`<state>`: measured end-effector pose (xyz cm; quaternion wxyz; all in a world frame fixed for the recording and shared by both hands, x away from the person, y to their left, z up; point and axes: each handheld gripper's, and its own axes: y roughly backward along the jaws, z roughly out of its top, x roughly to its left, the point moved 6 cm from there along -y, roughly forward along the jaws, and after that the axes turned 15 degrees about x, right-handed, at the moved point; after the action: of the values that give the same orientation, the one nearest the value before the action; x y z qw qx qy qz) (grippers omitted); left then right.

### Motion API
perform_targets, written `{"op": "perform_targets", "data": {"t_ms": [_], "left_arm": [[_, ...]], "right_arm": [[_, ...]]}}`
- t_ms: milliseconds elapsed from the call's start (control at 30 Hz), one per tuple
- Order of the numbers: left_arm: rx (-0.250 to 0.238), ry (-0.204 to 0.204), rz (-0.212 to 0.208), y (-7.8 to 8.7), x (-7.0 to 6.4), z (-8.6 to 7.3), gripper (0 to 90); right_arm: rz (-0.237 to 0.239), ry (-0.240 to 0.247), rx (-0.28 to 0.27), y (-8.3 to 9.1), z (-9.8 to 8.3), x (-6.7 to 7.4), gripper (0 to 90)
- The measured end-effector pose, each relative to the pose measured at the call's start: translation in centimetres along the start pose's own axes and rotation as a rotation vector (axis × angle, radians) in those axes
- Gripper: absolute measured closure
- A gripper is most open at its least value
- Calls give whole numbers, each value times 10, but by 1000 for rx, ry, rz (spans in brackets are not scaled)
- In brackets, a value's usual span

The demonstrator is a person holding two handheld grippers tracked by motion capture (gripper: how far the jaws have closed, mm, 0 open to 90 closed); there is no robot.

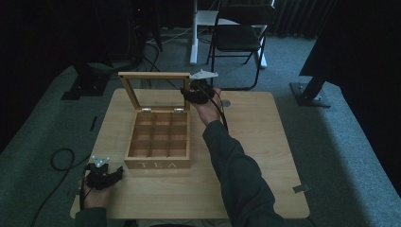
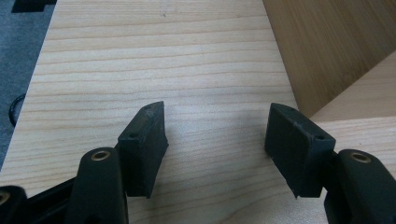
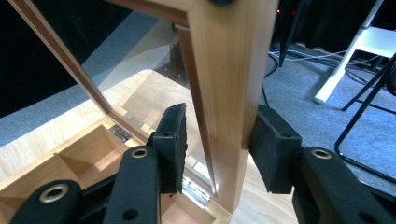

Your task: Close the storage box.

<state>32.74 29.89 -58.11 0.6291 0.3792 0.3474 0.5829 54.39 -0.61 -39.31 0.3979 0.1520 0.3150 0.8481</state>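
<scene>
A wooden tea box (image 1: 160, 158) marked TEA stands mid-table, and its several compartments look empty. Its glass-paned lid (image 1: 154, 91) is raised upright at the back. At the lid's right edge, my right gripper (image 1: 194, 93) straddles the lid frame (image 3: 224, 116). One pad (image 3: 273, 149) lies against the frame's outer side. The other pad (image 3: 172, 144) sits on the glass side with a thin gap, so the jaws are open around the frame. My left gripper (image 1: 105, 176) rests open and empty over bare table (image 2: 163, 70) at the front left, with the box's corner (image 2: 327, 51) just to its right.
The box's hinges (image 3: 194, 193) sit at the base of the lid. A folding chair (image 1: 239, 35) and a white desk leg (image 1: 194, 33) stand on the carpet beyond the table. A cable (image 1: 59, 158) loops on the floor at the left. The table's right half (image 1: 265, 142) is bare wood.
</scene>
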Motion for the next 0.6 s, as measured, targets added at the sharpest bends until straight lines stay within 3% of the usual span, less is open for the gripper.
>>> {"op": "perform_targets", "data": {"t_ms": [200, 267, 333, 600], "left_arm": [[9, 37, -27, 3, 5, 0, 432], [-24, 78, -51, 11, 11, 3, 436], [-52, 87, -61, 19, 14, 7, 436], [-105, 73, -93, 42, 12, 33, 456]], "right_arm": [[15, -1, -3, 6, -7, 5, 565], [19, -6, -6, 8, -9, 6, 564], [25, -11, -10, 11, -10, 6, 565], [34, -25, -15, 18, -15, 9, 574]]}}
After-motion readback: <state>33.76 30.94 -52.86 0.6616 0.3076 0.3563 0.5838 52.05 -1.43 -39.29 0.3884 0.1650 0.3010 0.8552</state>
